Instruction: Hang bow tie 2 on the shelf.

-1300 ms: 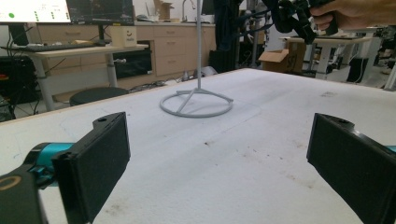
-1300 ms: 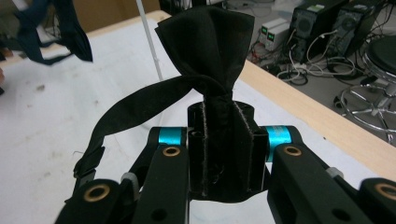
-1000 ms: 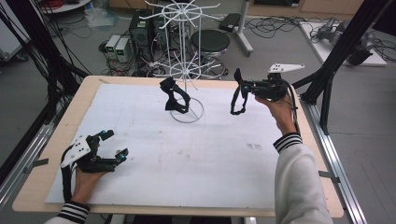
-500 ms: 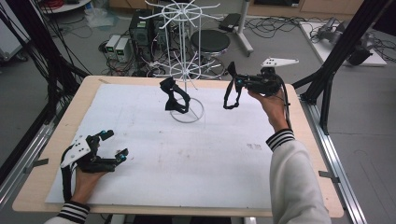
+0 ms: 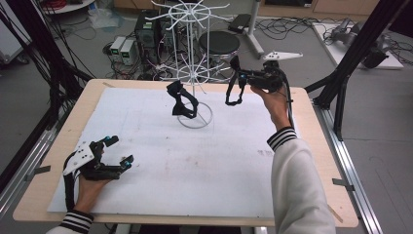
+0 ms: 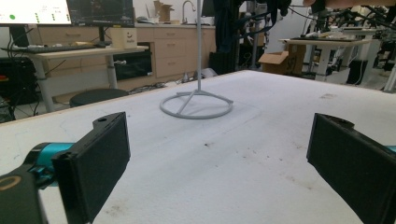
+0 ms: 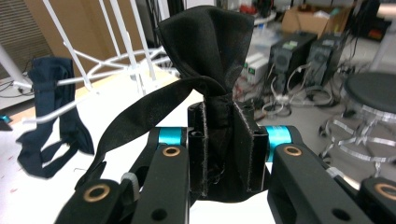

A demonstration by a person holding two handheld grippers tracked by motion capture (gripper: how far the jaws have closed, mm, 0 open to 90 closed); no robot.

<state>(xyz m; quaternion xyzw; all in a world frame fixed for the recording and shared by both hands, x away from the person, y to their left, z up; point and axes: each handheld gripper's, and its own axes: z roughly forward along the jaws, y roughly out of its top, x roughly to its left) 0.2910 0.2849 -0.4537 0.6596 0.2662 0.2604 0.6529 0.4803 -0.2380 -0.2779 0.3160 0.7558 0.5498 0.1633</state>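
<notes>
Holding a black satin bow tie with a long trailing strap (image 7: 205, 56) in my right gripper (image 5: 243, 80), I am keeping the jaws pinched tight on the knot at its middle, so that the bow fans out above the pads and the strap loops down toward the white-covered table (image 5: 214, 170). In the high view the tie is hanging in the air just to the right of the white wire display stand with radiating hook arms (image 5: 195, 73), well above its ring base, and a second dark bow tie (image 5: 181, 100) is already draped on one of the lower arms. My left gripper (image 5: 114, 153) is resting near the front left corner with its jaws spread wide and nothing between them. What I am worrying about is the loose strap: it is dangling free (and satin slides), so as I bring it toward a hook it could catch on the wrong arm or brush the dark tie and drag that one off. I am also gripping only the knot, so a snag could pull the fabric out of the pads. The stand looks light and thin-legged; pushing sideways on an arm might tip or spin it, and my idle hand is sitting too far off to steady it.
</notes>
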